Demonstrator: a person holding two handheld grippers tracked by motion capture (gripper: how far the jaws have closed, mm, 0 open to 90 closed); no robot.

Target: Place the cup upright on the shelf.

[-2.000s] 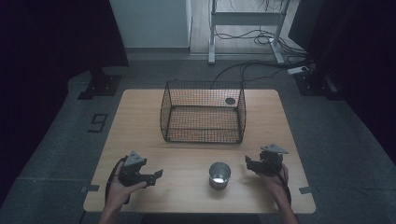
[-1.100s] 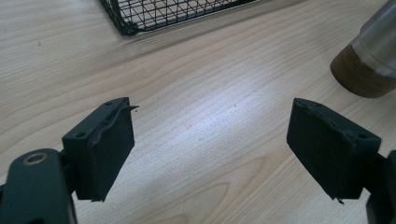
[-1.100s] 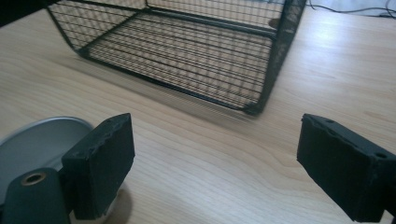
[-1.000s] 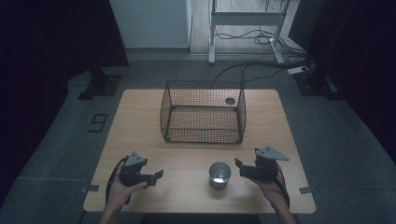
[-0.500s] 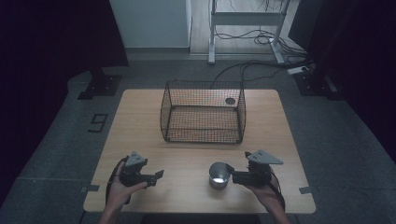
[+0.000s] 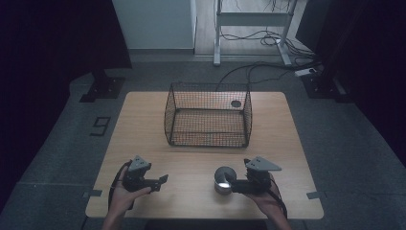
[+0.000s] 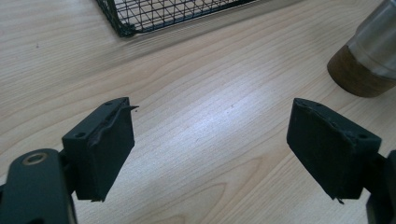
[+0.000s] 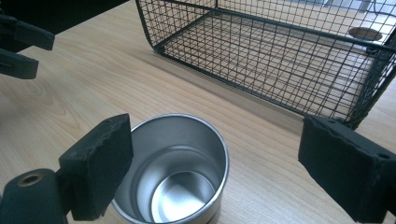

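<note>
The steel cup (image 6: 223,180) stood upright and empty on the worktop (image 6: 143,129), on the person's side of the wire basket (image 6: 208,115); the basket held nothing, with bare wood between the two; the right gripper (image 6: 233,184) sat at the cup, fingers (image 8: 100,163) apart and just widening, one beside its rim, gripping nothing; the left gripper (image 6: 162,180), well away from the cup, gaped empty.

Wooden table (image 6: 143,124); wire basket (image 6: 208,115) (open-topped); steel cup (image 6: 223,179).
</note>
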